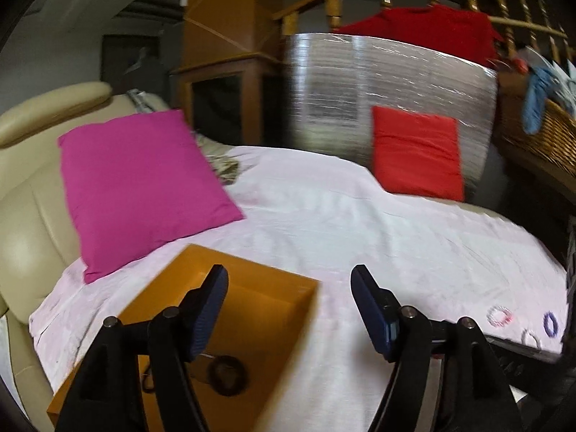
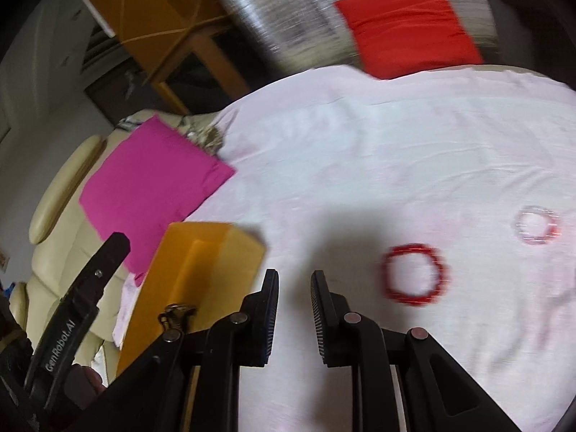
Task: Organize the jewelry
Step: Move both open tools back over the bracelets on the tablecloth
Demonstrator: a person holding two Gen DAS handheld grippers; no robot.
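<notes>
The orange box (image 1: 259, 298) sits at the lower left of the left wrist view on the pale pink sheet (image 1: 360, 216), open side up so bracelets can be dropped in from above. A dark ring-shaped piece (image 1: 228, 374) already lies on its floor, near the bottom of the frame. The left gripper (image 1: 289, 284) hangs over the box's right edge with its jaws spread wide and nothing between them; it looks positioned to receive or steady rather than to grasp.

In the right wrist view the right gripper (image 2: 295, 280) points at bare sheet in the lower centre, jaws parted by a narrow gap and empty. The red beaded bracelet (image 2: 414, 275) lies flat just right of its tips, and a pale pink-and-clear bracelet (image 2: 538, 225) lies further toward the right edge. Both are loose and apart from each other, which judging by the task leaves each free to be picked singly.

The left view's lower right corner shows more bracelets: a pink-white one (image 1: 499, 316), a purple one (image 1: 550, 324) and a whitish one (image 1: 531, 338).

A magenta cushion (image 1: 144, 194) leans on the cream sofa (image 1: 28, 216) at left; a red cushion (image 1: 417, 151) stands at the far edge.
</notes>
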